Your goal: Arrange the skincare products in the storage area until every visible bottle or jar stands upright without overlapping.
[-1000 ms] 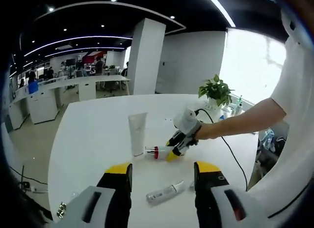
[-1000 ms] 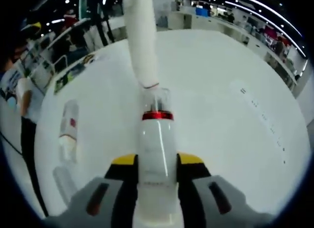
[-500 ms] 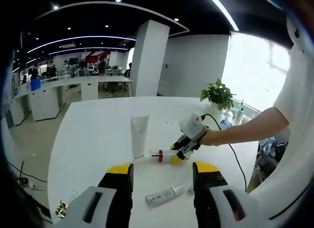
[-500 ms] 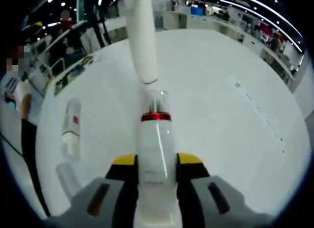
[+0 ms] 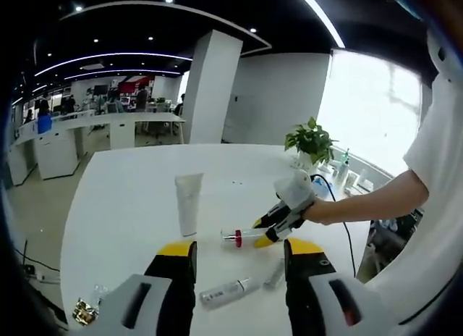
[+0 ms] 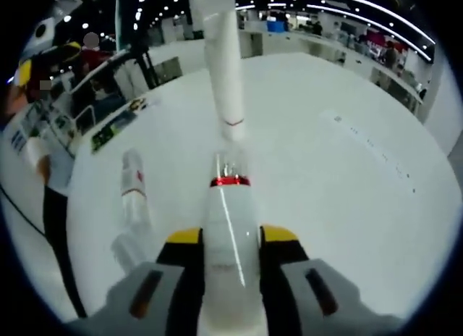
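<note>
My right gripper (image 6: pixel 224 236) is shut on a clear bottle with a red collar (image 6: pixel 230 206), which points cap-first away from me, roughly level. Ahead of its cap stands a white tube (image 6: pixel 224 68), a small gap apart. In the left gripper view the same bottle (image 5: pixel 240 238) is held sideways just above the white table (image 5: pixel 123 206) by the right gripper (image 5: pixel 260 233), to the right of the upright tube (image 5: pixel 187 202). My left gripper (image 5: pixel 240 250) hangs open near the table's front, above a white bottle (image 5: pixel 224 292) lying flat.
A smaller clear bottle (image 5: pixel 273 274) lies beside the flat white one; both also lie on the table as the white bottle (image 6: pixel 133 185) and the clear one (image 6: pixel 129 247). A potted plant (image 5: pixel 311 139) stands at the far right edge. A small glittery item (image 5: pixel 84 311) rests at the front left.
The right gripper has drawn the red-collared bottle back from the tube, opening a gap between cap and tube. Both cameras shifted; the left gripper stays open.
</note>
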